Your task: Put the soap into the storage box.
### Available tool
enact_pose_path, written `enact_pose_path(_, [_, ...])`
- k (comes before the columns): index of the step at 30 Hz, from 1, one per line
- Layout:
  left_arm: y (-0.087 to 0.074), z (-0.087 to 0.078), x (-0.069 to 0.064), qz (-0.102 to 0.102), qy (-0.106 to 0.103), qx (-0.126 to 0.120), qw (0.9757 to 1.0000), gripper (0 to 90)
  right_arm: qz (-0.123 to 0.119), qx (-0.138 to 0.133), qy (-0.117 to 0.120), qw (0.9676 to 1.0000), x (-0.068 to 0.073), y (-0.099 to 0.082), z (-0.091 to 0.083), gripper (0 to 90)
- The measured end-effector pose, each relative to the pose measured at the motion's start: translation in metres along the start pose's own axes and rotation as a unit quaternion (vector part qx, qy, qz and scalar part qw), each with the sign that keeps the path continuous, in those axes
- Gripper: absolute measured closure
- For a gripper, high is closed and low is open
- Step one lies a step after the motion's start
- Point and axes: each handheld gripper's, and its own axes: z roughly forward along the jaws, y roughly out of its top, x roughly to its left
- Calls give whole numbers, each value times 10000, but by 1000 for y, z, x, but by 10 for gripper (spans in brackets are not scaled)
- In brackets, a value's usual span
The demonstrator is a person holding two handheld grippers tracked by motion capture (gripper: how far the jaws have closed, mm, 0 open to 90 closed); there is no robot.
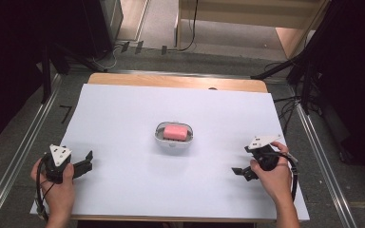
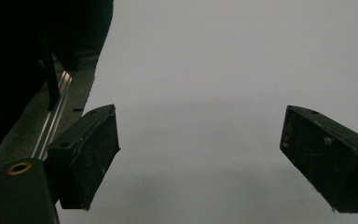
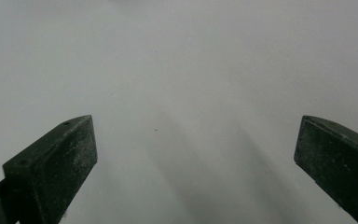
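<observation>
Looking at the high view first: white sheet [image 1: 123, 190] covers the wooden table [image 1: 171, 80], and a small white dish [image 1: 173, 141] sits near the sheet's centre with a pink soap bar [image 1: 176, 132] lying inside it. Left gripper [image 1: 88, 160] rests low at the sheet's near left edge, held in the person's left hand [image 1: 59, 183], jaws pointed toward the middle. Right gripper [image 1: 239, 171] sits at the near right, in the right hand [image 1: 273, 175], jaws pointed inward too. Both well apart from the dish, nothing held.

Left gripper view: left gripper [image 2: 200, 158] jaws spread wide, bare white sheet [image 2: 214, 70] between them. Dark floor and a metal rail [image 2: 53, 121] at the left edge. Dish not seen from here.

Right gripper view: right gripper [image 3: 196, 163] jaws also spread wide, plain sheet [image 3: 177, 70] between and ahead, soft shadows on it. No object between the jaws.

Step judgement: looks like the start pose, approach not yet begun; soap is in its dish, untouched. Next move probably calls for one gripper to travel in toward the centre, line its open jaws across the soap's narrow sides, come down inside the dish rim without knocking it, then close. Other gripper may need to steady the dish, since it looks light and could slide on the sheet.
</observation>
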Motion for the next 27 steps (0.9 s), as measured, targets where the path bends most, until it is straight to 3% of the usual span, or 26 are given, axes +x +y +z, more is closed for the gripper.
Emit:
enact_pose_path(15, [0, 0, -1, 36, 29, 6, 10000, 121, 461, -706, -105, 9964, -7, -48, -18, 0])
enact_pose_path(27, [0, 0, -2, 56, 46, -13, 10000, 121, 836, -1273, -158, 9882, -10, -81, -32, 0])
